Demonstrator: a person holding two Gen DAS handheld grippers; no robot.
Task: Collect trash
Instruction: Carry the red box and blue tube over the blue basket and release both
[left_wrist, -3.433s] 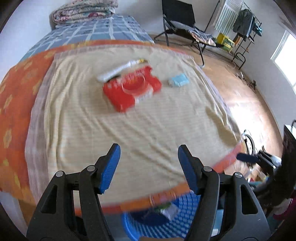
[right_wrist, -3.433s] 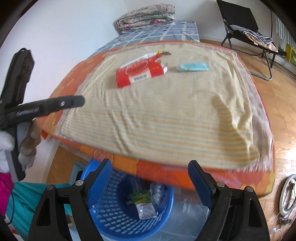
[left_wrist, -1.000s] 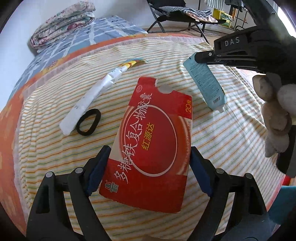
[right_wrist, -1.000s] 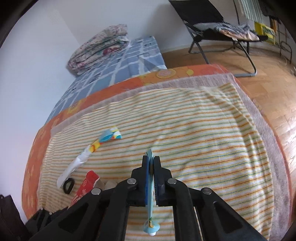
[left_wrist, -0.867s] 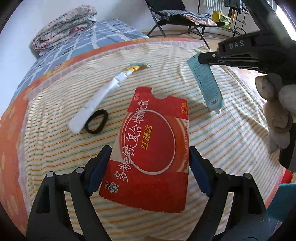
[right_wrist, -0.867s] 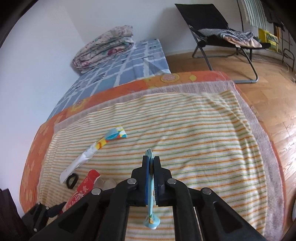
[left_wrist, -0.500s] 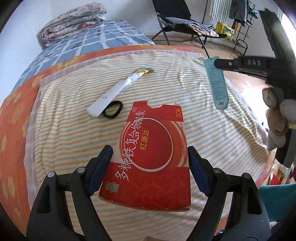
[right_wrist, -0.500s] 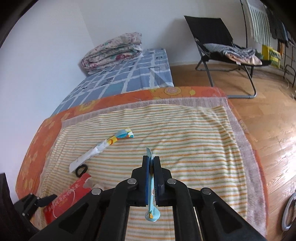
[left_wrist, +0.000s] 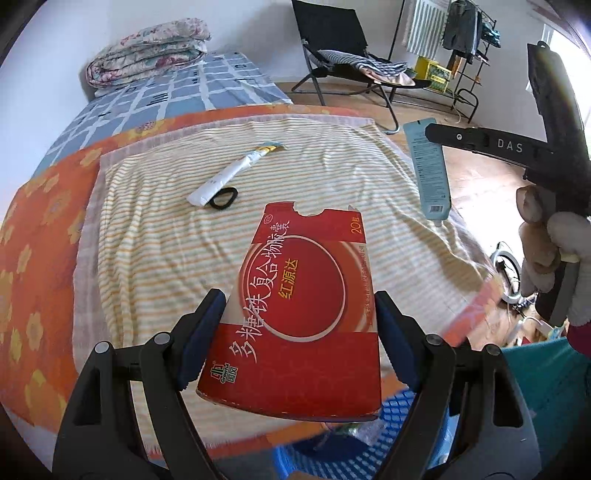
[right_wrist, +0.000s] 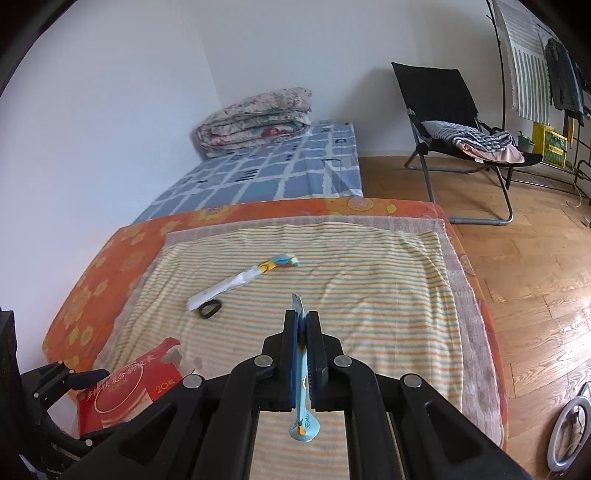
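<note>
On my left, my left gripper is clamped across the sides of the red carton, which I hold lifted over the near edge of the bed, with the blue basket just showing below it. The carton is torn open and soft, and my fingers only catch its lower end, so I judge it could buckle or swing and slide out, landing on the floor beside the basket instead of in it. Further along the striped cover, the white wrapper and a black ring lie touching each other, not yet collected. On my right, my right gripper is pressed together on the thin blue tube, cap hanging down; pinched flat and narrow like this, it may twist or slip free if I jolt it on the way to the basket.
</note>
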